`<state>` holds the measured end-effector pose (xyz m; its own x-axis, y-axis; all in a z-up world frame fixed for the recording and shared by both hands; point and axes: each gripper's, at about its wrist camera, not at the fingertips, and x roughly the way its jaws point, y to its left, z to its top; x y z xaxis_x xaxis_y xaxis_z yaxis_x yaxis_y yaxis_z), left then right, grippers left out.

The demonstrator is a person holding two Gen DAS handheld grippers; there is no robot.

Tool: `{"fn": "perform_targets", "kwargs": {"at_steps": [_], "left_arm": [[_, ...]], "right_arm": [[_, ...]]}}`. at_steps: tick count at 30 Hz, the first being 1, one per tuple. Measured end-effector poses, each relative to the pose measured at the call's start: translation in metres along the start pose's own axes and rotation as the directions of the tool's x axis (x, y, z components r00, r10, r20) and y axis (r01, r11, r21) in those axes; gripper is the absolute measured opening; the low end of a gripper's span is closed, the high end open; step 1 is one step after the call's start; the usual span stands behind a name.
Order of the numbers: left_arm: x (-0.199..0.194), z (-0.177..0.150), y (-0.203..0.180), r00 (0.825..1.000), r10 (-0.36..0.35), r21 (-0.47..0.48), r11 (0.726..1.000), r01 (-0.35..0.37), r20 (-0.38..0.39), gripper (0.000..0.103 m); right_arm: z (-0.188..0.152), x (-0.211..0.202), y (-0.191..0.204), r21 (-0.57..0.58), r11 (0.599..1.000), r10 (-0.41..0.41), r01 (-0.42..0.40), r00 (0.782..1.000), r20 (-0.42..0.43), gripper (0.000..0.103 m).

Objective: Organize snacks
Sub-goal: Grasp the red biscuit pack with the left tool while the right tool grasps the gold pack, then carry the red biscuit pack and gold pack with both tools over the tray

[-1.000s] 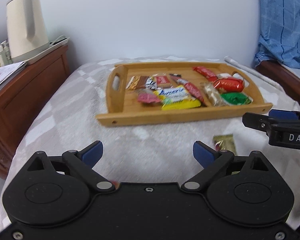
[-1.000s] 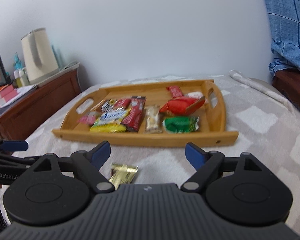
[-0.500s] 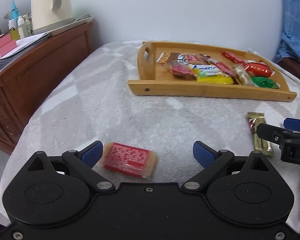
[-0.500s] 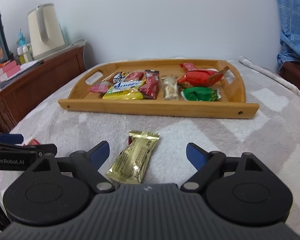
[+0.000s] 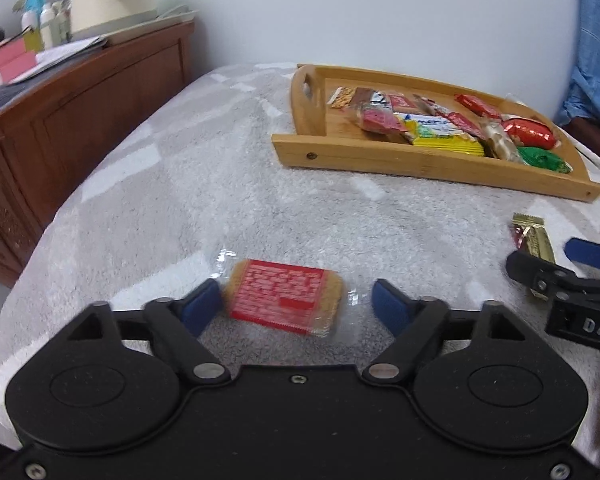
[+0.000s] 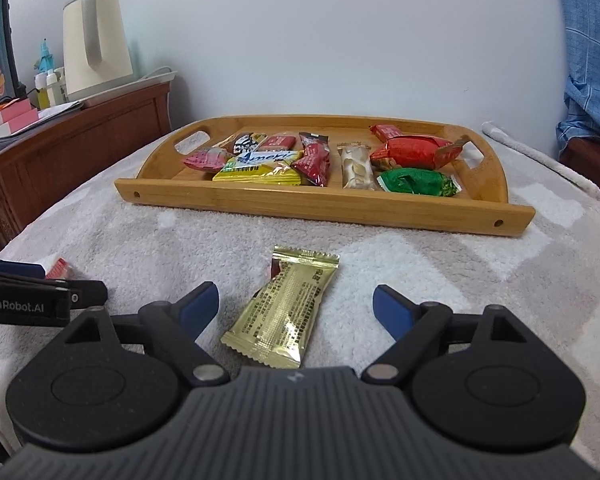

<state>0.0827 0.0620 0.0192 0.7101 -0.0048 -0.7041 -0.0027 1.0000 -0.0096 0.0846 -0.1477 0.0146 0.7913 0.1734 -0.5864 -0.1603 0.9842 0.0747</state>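
- A second ago the left gripper [image 5: 296, 302] faced the wooden tray [image 5: 420, 162] with only blanket between its fingers; now a red-labelled biscuit pack [image 5: 286, 302] lies between them, and the tray sits far ahead and to the right.
- The gold wrapper [image 6: 284, 316], earlier just peeking past the right gripper's [image 6: 296, 306] left finger, now lies fully between its fingers.
- Left gripper: jaws closing around the biscuit pack; the left pad is at the pack's edge, the right pad is clear of it, so nothing is clamped.
- Right gripper: jaws wide apart, the gold wrapper lying loose on the grey blanket [image 6: 420, 264] between them, touching neither pad.
- Writing: "GenRobot.AI" on the left gripper as seen from the right wrist; "DAS" on the right gripper as seen from the left wrist; "Ameri…" on a blue-and-yellow packet [image 6: 260, 166] in the tray. Print on the biscuit pack and gold wrapper is too small to read.
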Motion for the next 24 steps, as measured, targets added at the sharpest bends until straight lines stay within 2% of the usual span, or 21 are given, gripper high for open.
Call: {"fn": "perform_targets", "kwargs": {"at_steps": [2,7,9,10,11,12,13,14,17,24], "left_arm": [[-0.003,0.0,-0.004,1.0,-0.016,0.028,0.999,0.015,0.009,0.056],[-0.007,-0.002,-0.016,1.0,-0.027,0.07,0.997,0.026,0.016,0.051],[-0.008,-0.001,-0.021,0.999,-0.036,0.078,0.996,0.034,0.019,0.044],[-0.009,-0.001,-0.023,0.999,-0.036,0.083,0.996,0.034,0.022,0.035],[-0.009,0.0,-0.026,0.999,-0.035,0.09,0.995,0.033,0.024,0.028],[-0.01,0.001,-0.028,0.999,-0.035,0.097,0.995,0.033,0.027,0.024],[-0.01,0.001,-0.03,0.999,-0.044,0.101,0.994,0.041,0.03,0.015],[-0.009,0.002,-0.033,0.998,-0.055,0.102,0.993,0.052,0.028,0.01],[-0.01,0.004,-0.041,0.996,-0.079,0.105,0.992,0.075,0.029,0.006],[-0.012,0.012,-0.065,0.989,-0.143,0.125,0.983,0.138,0.039,0.006]], "right_arm": [[0.0,0.001,0.001,0.0,1.0,0.002,-0.002,1.0,0.006,0.092],[-0.001,0.002,0.004,-0.004,1.0,0.002,-0.002,1.0,0.017,0.084],[-0.001,0.001,0.005,-0.01,1.0,-0.002,0.002,1.0,0.023,0.072],[-0.001,0.0,0.005,-0.012,1.0,-0.001,0.001,1.0,0.026,0.065],[-0.001,0.0,0.004,-0.012,1.0,-0.002,0.002,1.0,0.029,0.051],[-0.001,-0.001,0.004,-0.014,1.0,-0.006,0.006,1.0,0.03,0.041],[0.0,-0.001,0.004,-0.02,1.0,-0.012,0.013,1.0,0.029,0.04],[0.0,-0.001,0.004,-0.027,1.0,-0.015,0.016,0.999,0.03,0.039],[0.002,-0.002,0.001,-0.01,1.0,-0.011,0.011,0.999,0.036,0.039],[0.008,-0.007,-0.008,0.028,0.999,-0.038,0.036,0.997,0.071,0.039]]}}
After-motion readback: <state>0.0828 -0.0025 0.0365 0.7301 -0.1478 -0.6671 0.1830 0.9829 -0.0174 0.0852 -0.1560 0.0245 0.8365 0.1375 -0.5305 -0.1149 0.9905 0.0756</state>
